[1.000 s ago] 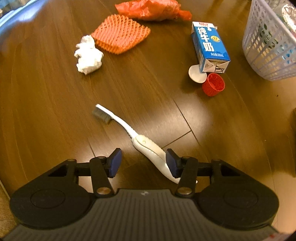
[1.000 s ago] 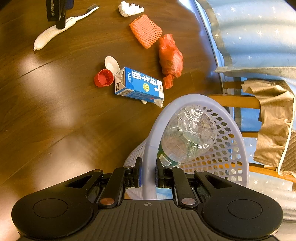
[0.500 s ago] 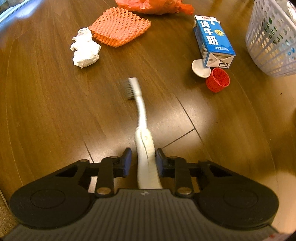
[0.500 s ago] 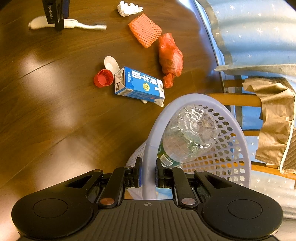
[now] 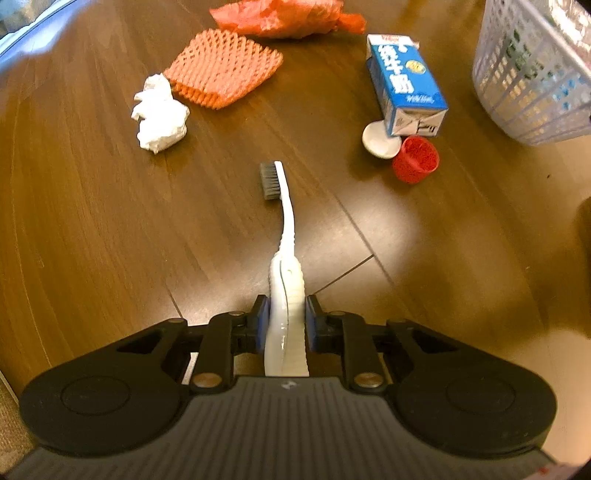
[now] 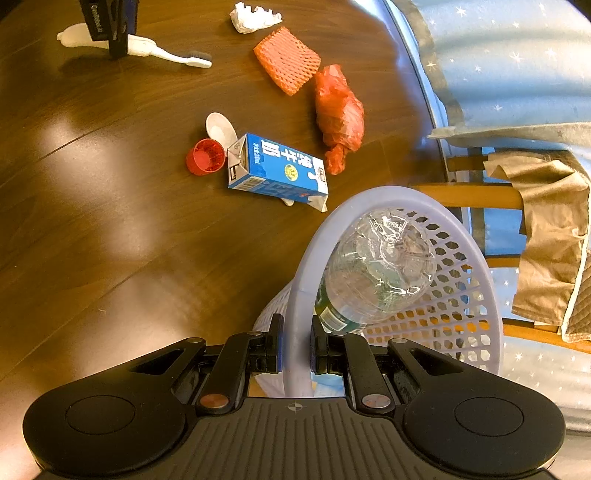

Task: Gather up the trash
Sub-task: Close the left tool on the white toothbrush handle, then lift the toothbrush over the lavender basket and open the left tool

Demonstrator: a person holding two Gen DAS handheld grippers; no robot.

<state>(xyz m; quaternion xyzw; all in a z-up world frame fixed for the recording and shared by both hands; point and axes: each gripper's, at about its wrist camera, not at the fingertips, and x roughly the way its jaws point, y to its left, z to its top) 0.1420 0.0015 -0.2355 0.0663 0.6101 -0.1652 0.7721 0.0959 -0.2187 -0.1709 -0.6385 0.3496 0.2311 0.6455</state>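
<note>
My left gripper (image 5: pixel 285 308) is shut on the handle of a white toothbrush (image 5: pixel 286 236), whose dark bristle head points away from me over the wooden table (image 5: pixel 92 221). My right gripper (image 6: pixel 295 332) is shut on the rim of a pale lavender mesh basket (image 6: pixel 461 321) that holds a crushed clear plastic bottle (image 6: pixel 376 273). From the right wrist view the toothbrush (image 6: pixel 166 55) and the left gripper (image 6: pixel 110 33) show at the far left.
Loose on the table lie a crumpled white tissue (image 5: pixel 159 114), orange foam netting (image 5: pixel 221 70), an orange plastic bag (image 5: pixel 284 16), a blue milk carton (image 5: pixel 404 83), a white spoon (image 5: pixel 380 142) and a red cap (image 5: pixel 415 158). A wooden chair with beige cloth (image 6: pixel 550 236) stands beyond the table edge.
My left gripper closed on the toothbrush handle, and the brush swung from lying diagonally to pointing straight ahead. The right gripper stayed shut on the basket rim.
</note>
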